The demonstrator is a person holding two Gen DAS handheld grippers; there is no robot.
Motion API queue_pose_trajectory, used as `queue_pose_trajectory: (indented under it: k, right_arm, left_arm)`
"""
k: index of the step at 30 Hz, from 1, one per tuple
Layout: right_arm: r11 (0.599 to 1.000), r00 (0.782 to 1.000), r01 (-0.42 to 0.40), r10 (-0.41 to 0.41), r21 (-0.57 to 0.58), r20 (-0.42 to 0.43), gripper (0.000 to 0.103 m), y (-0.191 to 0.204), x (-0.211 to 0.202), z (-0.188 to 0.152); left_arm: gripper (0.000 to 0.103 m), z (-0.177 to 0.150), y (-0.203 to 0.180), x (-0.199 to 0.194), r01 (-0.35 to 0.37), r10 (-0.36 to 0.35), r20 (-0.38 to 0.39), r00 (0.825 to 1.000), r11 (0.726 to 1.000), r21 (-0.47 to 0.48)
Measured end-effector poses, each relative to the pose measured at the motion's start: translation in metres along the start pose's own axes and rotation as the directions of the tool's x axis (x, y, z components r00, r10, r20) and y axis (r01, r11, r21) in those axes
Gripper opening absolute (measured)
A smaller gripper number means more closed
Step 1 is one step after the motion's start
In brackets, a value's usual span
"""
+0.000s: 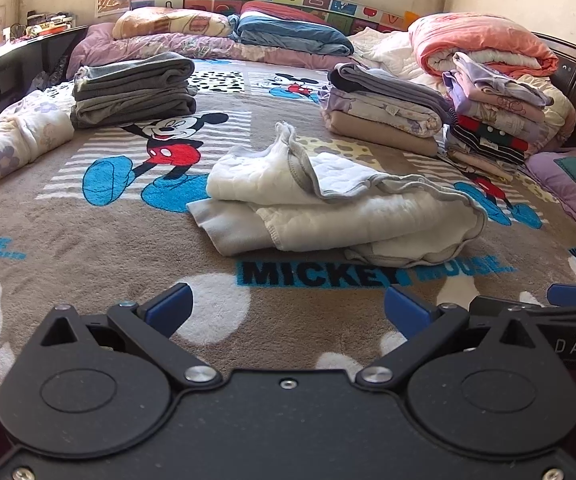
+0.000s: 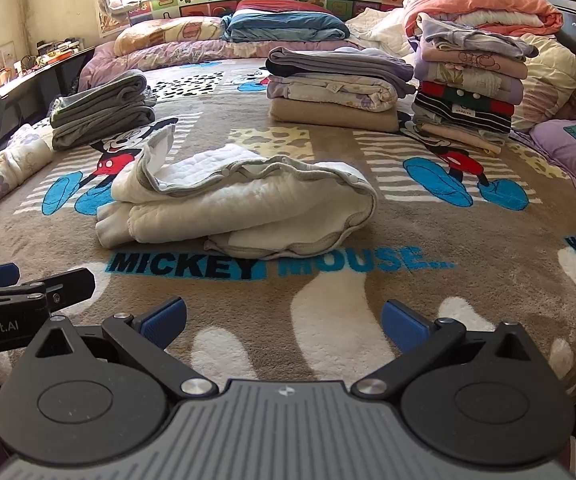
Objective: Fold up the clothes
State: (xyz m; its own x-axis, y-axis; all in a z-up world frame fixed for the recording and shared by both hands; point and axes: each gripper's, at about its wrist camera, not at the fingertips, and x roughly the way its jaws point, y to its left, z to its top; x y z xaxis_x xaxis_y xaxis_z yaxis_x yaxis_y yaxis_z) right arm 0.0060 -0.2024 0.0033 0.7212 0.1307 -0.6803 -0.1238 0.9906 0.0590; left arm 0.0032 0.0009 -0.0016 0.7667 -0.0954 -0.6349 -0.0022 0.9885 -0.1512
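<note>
Tools both sat wide, nothing between the fingers. My left tool [image 1: 285, 306] hovered low over the bed's blanket [image 1: 87, 248], angled down, near the "MICKEY MOUSE" lettering [image 1: 320, 274]. My right tool [image 2: 283, 318] hung just beside it, over the same patch of blanket; each showed at the edge of the other's view. White quilted garment [image 1: 328, 204] lay loosely folded mid-bed, just past the lettering, grey trim up, one corner sticking upward at its far left end. It was apart from both tools, untouched. Grey folded stack [image 1: 133, 90] sat far left, with a floral roll [image 1: 11, 146] nearer on that side. Beige-and-lilac stack [image 1: 384, 108] sat far right, with a taller mixed pile [image 1: 492, 116] just beside it. Pink quilt [image 1: 480, 46] was behind those, against the headboard.
</note>
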Motion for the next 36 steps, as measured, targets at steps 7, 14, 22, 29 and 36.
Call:
queue_pose_trajectory:
  k: [7, 14, 22, 29, 36]
  right_arm:
    - [1.000, 1.000, -0.007, 0.007, 0.001, -0.009, 0.103, -0.0002, 0.0050, 0.0031]
    - [1.000, 1.000, -0.015, 0.015, 0.000, -0.003, 0.103, 0.0017, 0.0010, -0.0006]
    - [1.000, 1.000, -0.018, 0.018, 0.000, -0.004, 0.103, 0.0016, 0.0015, -0.0003]
    - [1.000, 1.000, -0.019, 0.019, 0.001, -0.002, 0.103, 0.0013, 0.0007, -0.0001]
    - [1.000, 1.000, -0.024, 0.024, 0.004, -0.001, 0.103, 0.0009, 0.0009, -0.0003]
  left_arm:
    - [0.103, -0.0045, 0.0000, 0.0016, -0.016, 0.016, 0.023, 1.000, 1.000, 0.010]
    - [0.103, -0.0036, 0.0021, 0.0005, -0.015, 0.015, 0.021, 1.000, 1.000, 0.003]
    - [0.103, -0.0030, 0.0005, 0.0028, -0.018, 0.018, 0.018, 1.000, 1.000, 0.001]
    - [0.103, -0.0042, 0.0025, 0.0018, -0.016, 0.016, 0.017, 1.000, 1.000, 0.002]
    - [0.103, -0.0044, 0.0023, 0.0028, -0.010, 0.010, 0.010, 1.000, 1.000, 0.002]
